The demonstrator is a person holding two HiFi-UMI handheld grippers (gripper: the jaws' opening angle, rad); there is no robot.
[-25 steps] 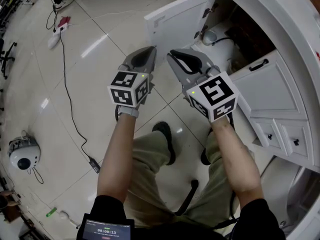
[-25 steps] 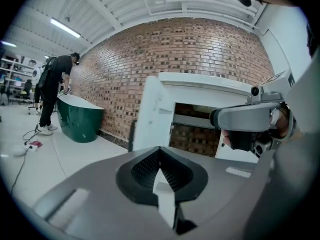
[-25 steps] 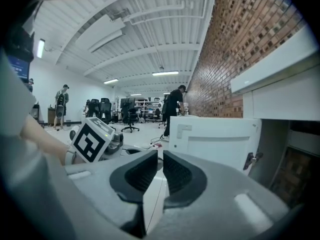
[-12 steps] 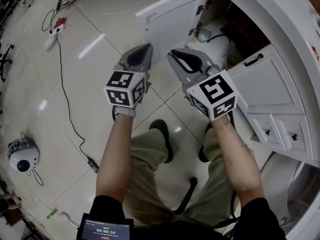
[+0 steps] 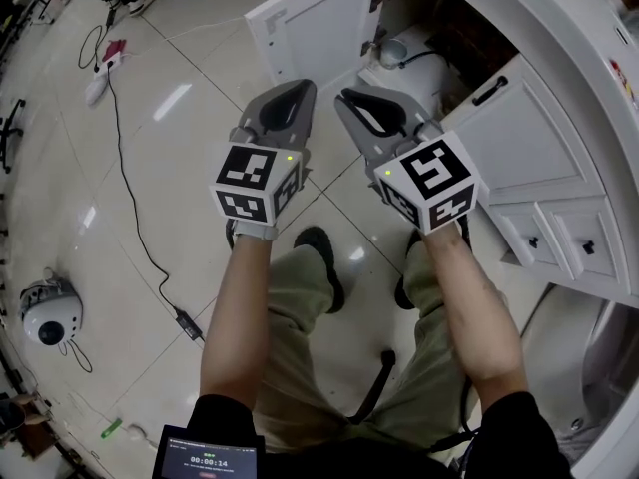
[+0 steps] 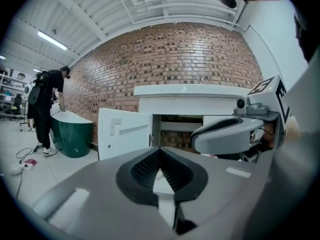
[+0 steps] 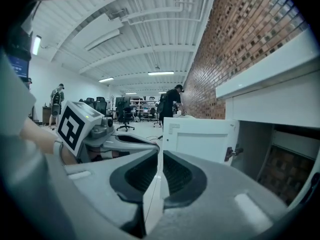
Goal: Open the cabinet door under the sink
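Observation:
The white cabinet door [image 5: 319,23] under the sink stands swung wide open, its inner face toward me; it also shows in the left gripper view [image 6: 124,136] and the right gripper view [image 7: 197,139]. Behind it the dark cabinet interior [image 5: 449,38] holds pipework and a round grey fitting [image 5: 392,53]. My left gripper [image 5: 295,93] [image 6: 160,151] and right gripper [image 5: 349,100] [image 7: 161,151] hover side by side above the floor, short of the opening. Both are shut with nothing between the pads. Neither touches the door.
To the right, a closed door with a black handle [image 5: 489,90] and small drawers with knobs [image 5: 559,239]. A black cable [image 5: 130,198], power strip [image 5: 103,80] and round white device [image 5: 48,315] lie on the floor at left. A person [image 6: 47,109] stands by a green tub [image 6: 74,134].
The cabinet and its open door have slid up and left in the head view. Both grippers stay shut and side by side, drawn a little closer to the opening.

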